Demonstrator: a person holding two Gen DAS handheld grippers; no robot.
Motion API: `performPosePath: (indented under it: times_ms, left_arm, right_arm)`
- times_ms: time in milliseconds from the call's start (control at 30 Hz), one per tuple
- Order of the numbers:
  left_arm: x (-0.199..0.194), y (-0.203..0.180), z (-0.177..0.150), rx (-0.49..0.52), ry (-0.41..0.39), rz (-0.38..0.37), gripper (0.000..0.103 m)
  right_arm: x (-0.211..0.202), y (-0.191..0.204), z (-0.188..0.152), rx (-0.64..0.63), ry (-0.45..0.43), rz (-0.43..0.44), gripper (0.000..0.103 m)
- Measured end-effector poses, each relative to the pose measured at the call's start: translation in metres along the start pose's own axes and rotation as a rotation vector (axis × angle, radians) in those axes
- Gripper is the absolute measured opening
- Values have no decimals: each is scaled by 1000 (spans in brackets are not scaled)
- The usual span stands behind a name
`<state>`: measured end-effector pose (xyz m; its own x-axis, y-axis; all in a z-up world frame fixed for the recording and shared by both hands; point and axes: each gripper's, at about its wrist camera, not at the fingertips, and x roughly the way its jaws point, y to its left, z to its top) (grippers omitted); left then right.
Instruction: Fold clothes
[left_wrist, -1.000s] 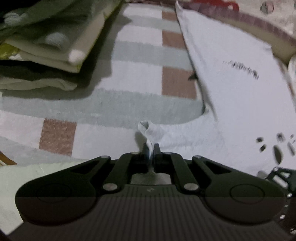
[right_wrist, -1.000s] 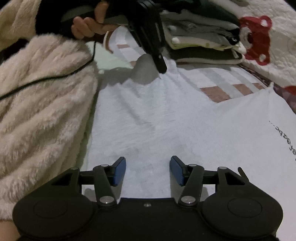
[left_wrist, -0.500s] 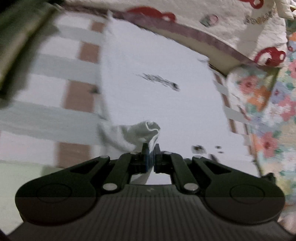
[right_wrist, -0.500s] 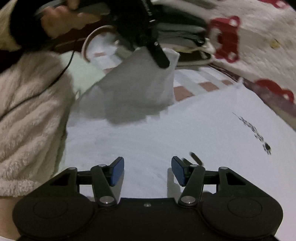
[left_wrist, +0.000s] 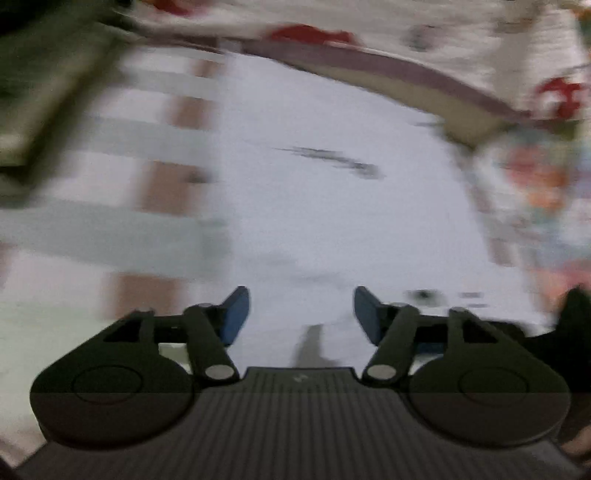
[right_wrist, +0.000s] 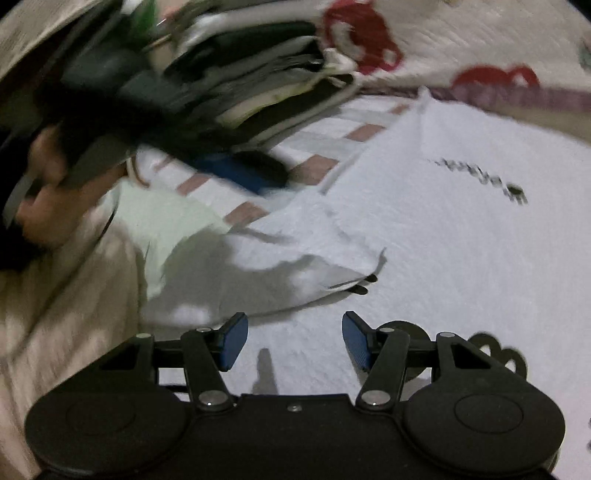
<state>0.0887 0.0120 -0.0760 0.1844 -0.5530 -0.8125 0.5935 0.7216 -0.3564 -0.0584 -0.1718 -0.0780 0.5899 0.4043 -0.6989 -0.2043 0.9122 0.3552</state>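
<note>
The white shirt (right_wrist: 443, 236) is spread flat on the striped blanket (right_wrist: 325, 166), in front of the stack of folded clothes (right_wrist: 258, 85). One sleeve (right_wrist: 280, 280) has been laid inward over the body of the shirt, on the side nearer the stack. The fold would be done best if that flap were smoothed and its edge squared with the shirt's side before the opposite side is taken up. The left gripper (left_wrist: 301, 314) is seen with its blue pads (left_wrist: 236, 314) spread wide, nothing held, above the shirt; this view is blurred. The right gripper (right_wrist: 291, 341) is likewise spread wide and empty, just over the shirt.
</note>
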Motion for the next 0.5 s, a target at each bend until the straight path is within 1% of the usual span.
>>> performPosePath:
  times_ms: [33,67,100,133,167,233,267,300,333,367,433,500]
  left_arm:
    - [-6,2,-8,-13,8,39,65]
    - [-11,5,-15,-26,17,79,68]
    - [-11,5,-24,-18,50,60,70]
    - [-11,5,-32,-7,85,37,70]
    - [-10,1,-40,18,101,32,70]
    - [-4,-5,-50,69,133,58,70]
    - [-2,-7,-54,95,150,71,72]
    - [2,-12,-55,112,156,86,78]
    - [6,-13,-55,119,163,97,81]
    - [12,-13,-52,112,173,107,83]
    - [24,-6,-49,43,200,64,83]
    - [27,1,-48,-31,191,124,81]
  right_arm:
    - [0,-4,2,46,-2,14,62]
    - [-1,-7,4,81,2,24,63]
    - [-3,-9,6,88,11,8,63]
    - [-4,-9,7,81,21,-25,64]
    - [-6,-10,8,66,34,-73,65]
    - [-12,-13,9,26,56,-181,65]
    - [-16,-16,7,19,56,-210,65]
    - [-22,-20,5,28,47,-218,65]
    - [-28,-26,2,59,32,-201,65]
    - [-31,-31,-1,101,18,-163,65]
    - [-36,-41,-6,172,1,-83,65]
    - [-39,-45,-11,201,-3,-35,65]
